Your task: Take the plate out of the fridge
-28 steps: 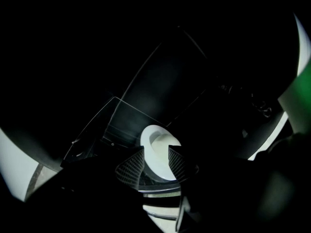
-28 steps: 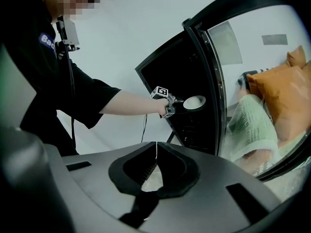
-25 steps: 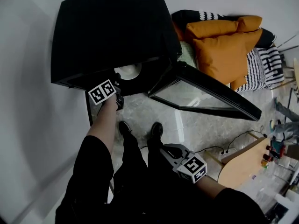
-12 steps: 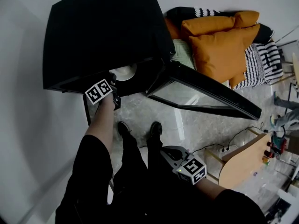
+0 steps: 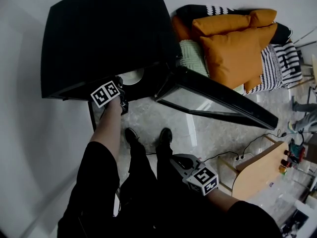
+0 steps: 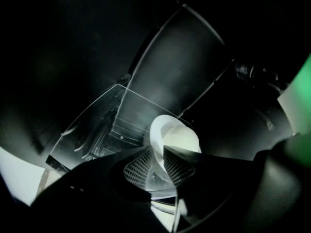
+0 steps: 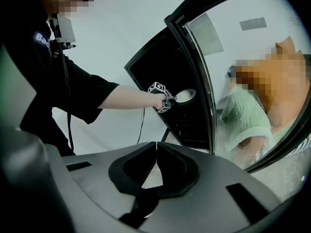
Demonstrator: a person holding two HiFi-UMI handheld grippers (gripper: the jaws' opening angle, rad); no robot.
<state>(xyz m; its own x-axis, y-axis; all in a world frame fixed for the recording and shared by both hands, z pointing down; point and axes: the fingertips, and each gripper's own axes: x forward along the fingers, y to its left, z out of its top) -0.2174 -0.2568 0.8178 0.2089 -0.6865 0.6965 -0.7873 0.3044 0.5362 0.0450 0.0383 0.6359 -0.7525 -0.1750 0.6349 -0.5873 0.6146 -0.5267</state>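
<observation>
Upper left in the head view, the black fridge [image 5: 104,38] stands with its glass door [image 5: 218,100] swung open, and the white plate [image 5: 132,76] is inside it. The left tongs [image 6: 159,166] have just been closing and now pinch the plate's rim. At lower centre, the right tongs [image 7: 156,152] are together and empty.

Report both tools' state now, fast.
Left tool: jaws have just been closing, now clamped on the plate rim.
Right tool: shut, holding nothing.
</observation>
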